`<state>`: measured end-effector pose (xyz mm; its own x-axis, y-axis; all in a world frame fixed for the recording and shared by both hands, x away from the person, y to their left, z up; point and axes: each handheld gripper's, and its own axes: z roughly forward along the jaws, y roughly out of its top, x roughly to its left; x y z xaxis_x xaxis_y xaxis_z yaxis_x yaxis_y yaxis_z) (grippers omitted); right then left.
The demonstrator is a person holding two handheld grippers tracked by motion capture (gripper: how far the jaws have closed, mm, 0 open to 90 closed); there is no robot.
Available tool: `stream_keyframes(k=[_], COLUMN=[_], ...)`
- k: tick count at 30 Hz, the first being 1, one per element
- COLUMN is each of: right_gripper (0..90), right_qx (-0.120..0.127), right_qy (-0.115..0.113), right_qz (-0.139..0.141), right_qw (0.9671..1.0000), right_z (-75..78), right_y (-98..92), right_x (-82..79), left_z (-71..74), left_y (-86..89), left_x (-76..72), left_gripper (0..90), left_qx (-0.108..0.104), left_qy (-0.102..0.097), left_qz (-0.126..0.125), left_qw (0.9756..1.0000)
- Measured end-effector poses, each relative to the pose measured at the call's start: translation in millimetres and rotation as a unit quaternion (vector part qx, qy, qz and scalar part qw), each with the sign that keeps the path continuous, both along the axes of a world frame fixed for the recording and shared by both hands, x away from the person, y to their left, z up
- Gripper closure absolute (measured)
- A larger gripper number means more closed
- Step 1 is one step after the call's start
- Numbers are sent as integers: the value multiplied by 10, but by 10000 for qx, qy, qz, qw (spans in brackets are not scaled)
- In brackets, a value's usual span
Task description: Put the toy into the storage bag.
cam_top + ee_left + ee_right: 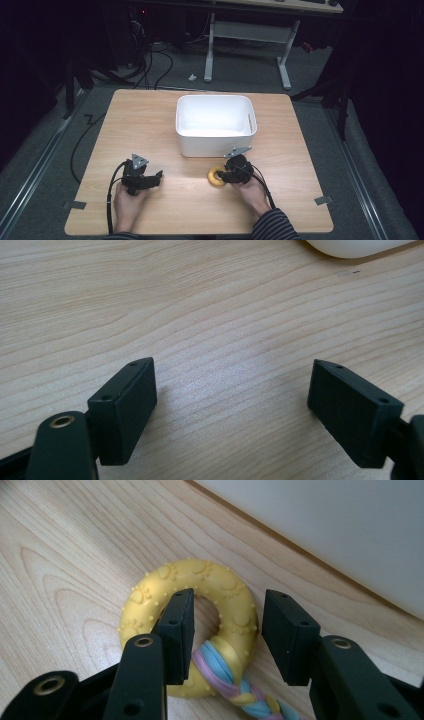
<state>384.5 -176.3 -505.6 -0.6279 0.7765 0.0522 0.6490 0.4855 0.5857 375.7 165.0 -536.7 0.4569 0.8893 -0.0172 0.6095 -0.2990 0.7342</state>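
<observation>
The right gripper (227, 632), held low over the table (150, 125), straddles one side of a yellow ring toy (200, 610) lying flat before the white bin (215, 125), jaws apart. Its braided rope (235, 680) trails toward the hand. The left gripper (232, 405) hovers with jaws wide apart.

Dim lab or office workspace

A wooden table (150, 120) is set on grey carpet (240, 70); cables (150, 65) and a white-legged desk (250, 45) are seen behind.

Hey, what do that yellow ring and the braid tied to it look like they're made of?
Yellow ring: likely matte rubber or soft plastic, given its moulded paw prints and raised dots. Braid: probably soft fabric, shown by plaited pastel strands looped round the ring.
</observation>
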Motion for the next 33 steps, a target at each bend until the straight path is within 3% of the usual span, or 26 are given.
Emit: stream_keyframes(k=[4, 12, 21, 33], right_gripper=[602, 645, 654, 656], right_qx=[-138, -93, -94, 72], right_qy=[108, 95, -15, -228], right_qz=[31, 24, 17, 0], right_qw=[9998, 9999, 10000, 9997], right_z=[-48, -43, -27, 140], right_y=[29, 14, 0, -139], right_x=[20, 31, 1, -95], left_z=[0, 0, 0, 0], left_y=[0, 0, 0, -1], left_x=[0, 0, 1, 2], left_gripper=[200, 200, 199, 197], left_qx=[-1, 0, 0, 3], left_qy=[1, 1, 2, 5], left_qz=[-2, -3, -5, -13], left_qw=[10000, 10000, 10000, 10000])
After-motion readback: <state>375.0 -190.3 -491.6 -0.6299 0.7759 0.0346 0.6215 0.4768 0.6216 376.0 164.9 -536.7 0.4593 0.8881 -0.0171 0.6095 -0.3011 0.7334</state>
